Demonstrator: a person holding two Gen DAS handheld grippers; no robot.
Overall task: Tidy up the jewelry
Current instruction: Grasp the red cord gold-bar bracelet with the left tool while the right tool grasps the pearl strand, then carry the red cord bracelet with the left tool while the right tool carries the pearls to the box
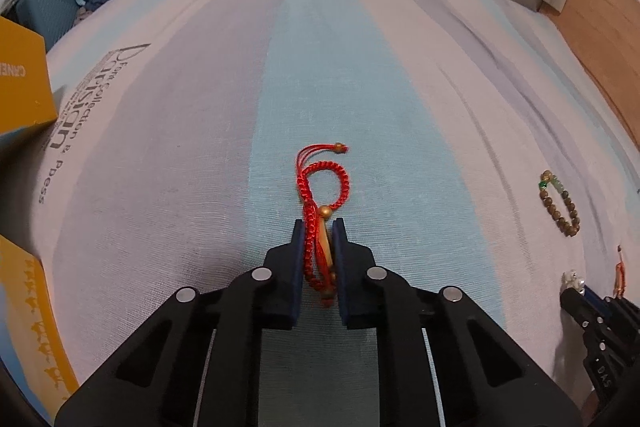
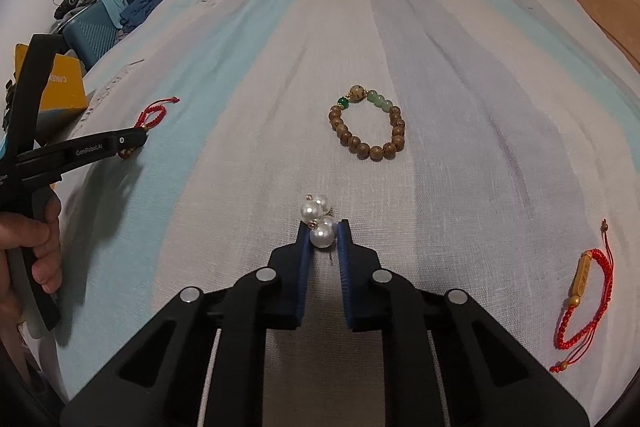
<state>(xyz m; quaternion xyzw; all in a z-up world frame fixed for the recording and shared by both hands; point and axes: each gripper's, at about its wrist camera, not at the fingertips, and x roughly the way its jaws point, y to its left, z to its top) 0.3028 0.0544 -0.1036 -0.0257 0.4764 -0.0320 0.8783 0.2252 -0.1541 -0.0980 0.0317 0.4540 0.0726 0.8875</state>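
Note:
My left gripper (image 1: 319, 231) is shut on a red braided cord bracelet (image 1: 325, 187) with gold beads, its loop lying forward on the striped bedsheet. My right gripper (image 2: 323, 233) is shut on a pearl piece (image 2: 320, 223) of large white beads, just above the sheet. A wooden bead bracelet (image 2: 370, 125) with green beads lies ahead of the right gripper; it also shows in the left wrist view (image 1: 560, 203). A second red cord bracelet (image 2: 586, 301) with a gold tube lies at the right. The left gripper and its red bracelet (image 2: 154, 113) show at the left of the right wrist view.
A yellow box (image 1: 24, 83) stands at the left edge of the bed, another yellow box (image 1: 36, 323) nearer. A teal suitcase (image 2: 90, 35) and clothes sit beyond the bed's far left. A wooden floor (image 1: 600, 39) lies off the right edge.

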